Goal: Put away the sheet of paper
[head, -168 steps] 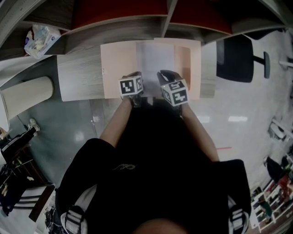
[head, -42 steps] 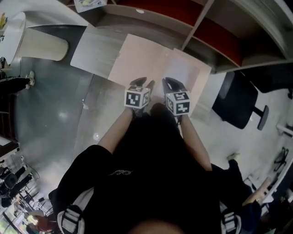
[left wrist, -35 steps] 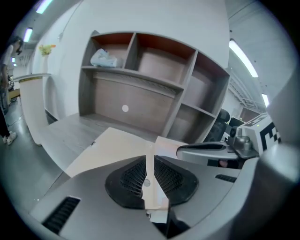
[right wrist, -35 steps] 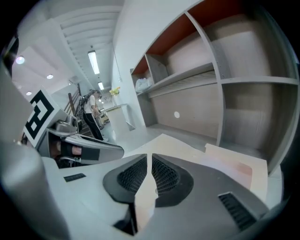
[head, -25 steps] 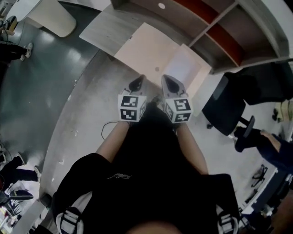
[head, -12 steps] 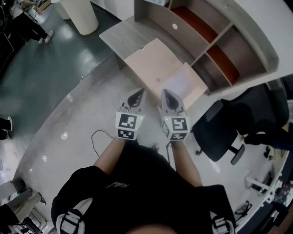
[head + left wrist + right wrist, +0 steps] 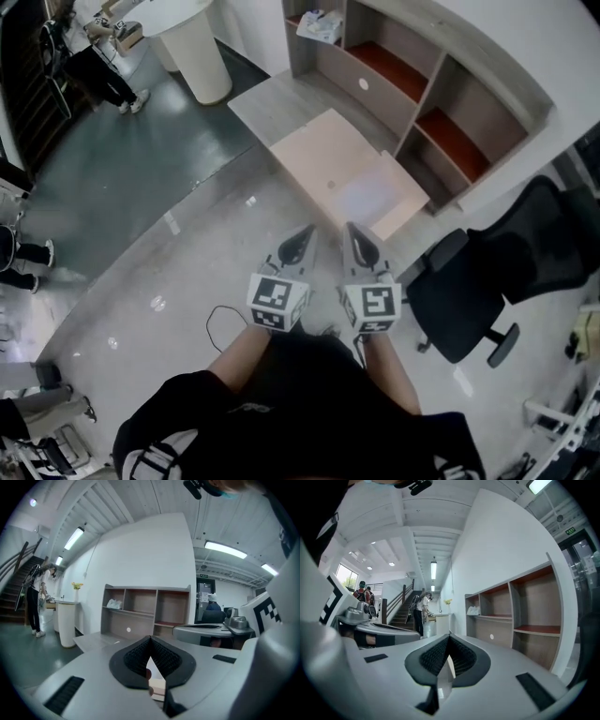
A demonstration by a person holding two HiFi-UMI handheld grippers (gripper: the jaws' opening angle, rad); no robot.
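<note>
Plainly, the gripper views show left gripper (image 7: 150, 643) and right gripper (image 7: 449, 640) fingers clenched, empty; the head view adds the paper (image 7: 361, 199) on the tabletop (image 7: 270, 101), farther off than before.

**Head view.** Ahead of the left gripper (image 7: 307, 232) and right gripper (image 7: 354, 230), a pale patch (image 7: 361, 199) on the pink folder (image 7: 323, 155) is too blurred to tell paper from glare. The white bundle (image 7: 319, 25) in the shelf (image 7: 441, 89) far ahead is too small to identify. Behind the grippers, the person's body (image 7: 300, 412) is cut off by the bottom edge.

**Gripper views.** Each gripper's own casing hides most of the desk (image 7: 91, 641). Below the closed tips only a pale sliver (image 7: 157, 686) shows.
</note>
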